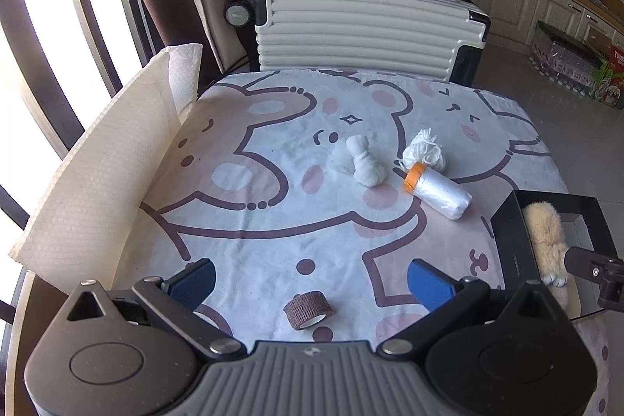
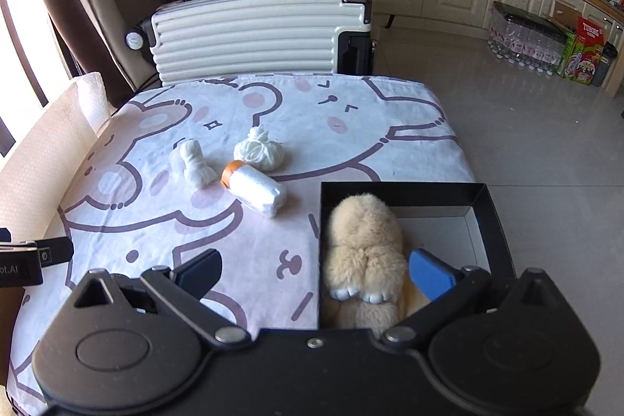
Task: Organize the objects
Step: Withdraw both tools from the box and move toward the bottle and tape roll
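Bear-print tablecloth [image 1: 273, 205]: fluffy cream plush [image 2: 362, 252] in black box [image 2: 405, 193], both claws released.

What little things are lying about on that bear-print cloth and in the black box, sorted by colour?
White: 3, the knotted cloth bundle, the yarn ball and the plastic roll with an orange cap.
Brown: 1, the tape roll.
Cream: 1, the plush toy inside the black box.
Total: 5 things.
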Action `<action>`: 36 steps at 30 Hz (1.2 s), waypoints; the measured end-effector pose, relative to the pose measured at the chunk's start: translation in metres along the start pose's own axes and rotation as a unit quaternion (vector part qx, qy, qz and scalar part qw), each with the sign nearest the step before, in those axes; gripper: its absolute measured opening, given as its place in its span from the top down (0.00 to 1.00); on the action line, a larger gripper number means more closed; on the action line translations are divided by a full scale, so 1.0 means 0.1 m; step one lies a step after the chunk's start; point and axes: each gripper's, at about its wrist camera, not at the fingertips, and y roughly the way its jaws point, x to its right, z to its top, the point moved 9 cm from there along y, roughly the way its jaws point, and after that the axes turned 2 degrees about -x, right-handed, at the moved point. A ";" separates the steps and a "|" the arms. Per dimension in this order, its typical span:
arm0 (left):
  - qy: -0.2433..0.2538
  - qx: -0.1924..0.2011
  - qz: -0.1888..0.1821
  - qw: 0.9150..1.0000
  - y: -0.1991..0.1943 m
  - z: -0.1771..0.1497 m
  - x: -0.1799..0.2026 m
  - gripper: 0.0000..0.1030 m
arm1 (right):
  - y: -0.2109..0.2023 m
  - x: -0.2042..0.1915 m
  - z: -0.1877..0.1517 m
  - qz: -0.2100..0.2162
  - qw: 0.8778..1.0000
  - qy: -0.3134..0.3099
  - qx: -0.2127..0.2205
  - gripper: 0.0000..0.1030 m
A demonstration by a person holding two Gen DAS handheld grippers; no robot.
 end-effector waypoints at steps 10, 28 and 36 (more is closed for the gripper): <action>-0.021 0.012 -0.020 1.000 -0.13 0.04 -0.08 0.00 | -0.14 -0.24 0.14 0.030 0.999 -0.021 0.025 0.00; -0.075 0.037 0.000 0.996 -0.01 0.37 -0.39 0.00 | 0.11 -0.50 0.88 0.030 0.998 0.024 0.048 0.00; -0.065 0.008 -0.022 0.998 0.33 0.15 -0.44 0.00 | 0.44 -0.54 1.08 0.009 0.994 0.056 0.089 0.00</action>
